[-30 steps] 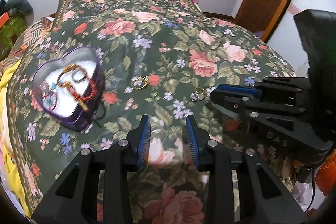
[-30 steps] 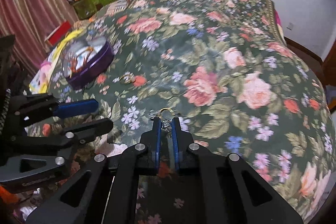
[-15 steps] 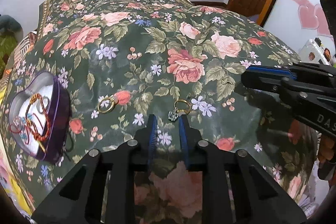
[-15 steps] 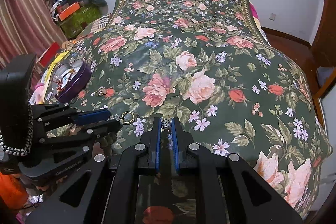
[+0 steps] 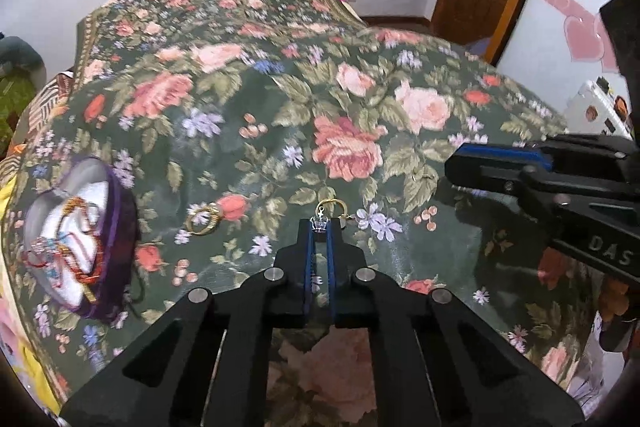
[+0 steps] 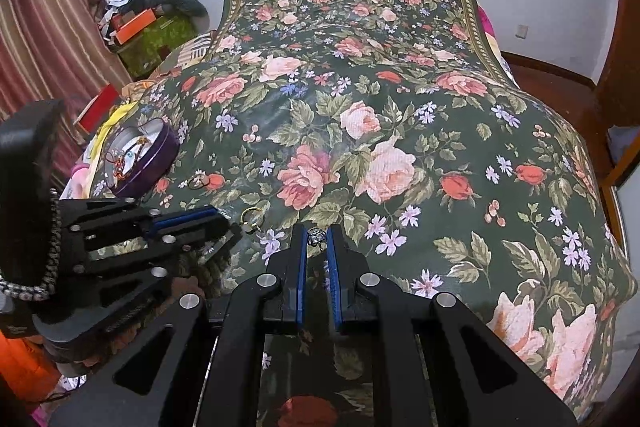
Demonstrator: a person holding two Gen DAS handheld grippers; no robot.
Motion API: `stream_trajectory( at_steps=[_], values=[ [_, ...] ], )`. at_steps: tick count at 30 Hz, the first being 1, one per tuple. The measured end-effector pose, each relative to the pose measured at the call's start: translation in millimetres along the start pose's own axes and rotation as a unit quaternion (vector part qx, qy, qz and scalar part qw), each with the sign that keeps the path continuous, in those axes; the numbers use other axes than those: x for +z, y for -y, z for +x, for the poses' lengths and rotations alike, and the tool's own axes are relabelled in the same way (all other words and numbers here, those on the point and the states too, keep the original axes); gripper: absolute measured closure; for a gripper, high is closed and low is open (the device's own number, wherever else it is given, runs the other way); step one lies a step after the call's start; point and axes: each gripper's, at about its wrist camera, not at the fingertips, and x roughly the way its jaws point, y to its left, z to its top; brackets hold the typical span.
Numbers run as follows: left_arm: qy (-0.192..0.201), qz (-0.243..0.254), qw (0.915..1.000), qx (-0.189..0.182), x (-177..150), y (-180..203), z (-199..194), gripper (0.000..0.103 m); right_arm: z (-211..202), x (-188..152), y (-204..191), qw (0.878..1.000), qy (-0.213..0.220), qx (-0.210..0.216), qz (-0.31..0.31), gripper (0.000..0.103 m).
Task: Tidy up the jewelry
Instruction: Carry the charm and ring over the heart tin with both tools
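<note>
We count two grippers over a bed point(image 6: 460, 163) spread with a dark floral cover. The left gripper point(image 5: 319, 227) has its jaws drawn narrow on a small silver charm point(image 5: 320, 222) joined to a gold ring point(image 5: 330, 206). The right gripper point(image 6: 317, 235) has narrow jaws around a small dark trinket point(image 6: 317, 237); we cannot tell if they grip it. One heart-shaped purple tin point(image 5: 76, 235), holding tangled beaded jewelry, sits left of the charm near the bed's edge. One pair of gold hoops point(image 5: 203, 219) lies between tin and charm. Right of the charm, the right gripper's body crowds the space. Beyond the charm, the cover lies open to the far wall.
</note>
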Motion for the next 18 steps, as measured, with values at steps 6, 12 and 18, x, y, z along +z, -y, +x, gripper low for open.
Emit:
stream_trajectory(
  at_steps=[6, 12, 18],
  values=[
    [0.038, -0.023, 0.999, 0.009, 4, -14, -33, 0.098, -7, 9, -10, 1.0, 0.015, 0.002, -0.007, 0.094],
    [0.073, -0.046, 0.9961, 0.021, 7, -33, -65, 0.098, -15, 23, -30, 0.999, 0.036, 0.013, -0.021, 0.094],
    [0.108, -0.064, 0.9916, 0.032, 6, -51, -97, 0.098, -16, 34, -55, 0.998, 0.048, 0.03, -0.037, 0.094]
  ],
)
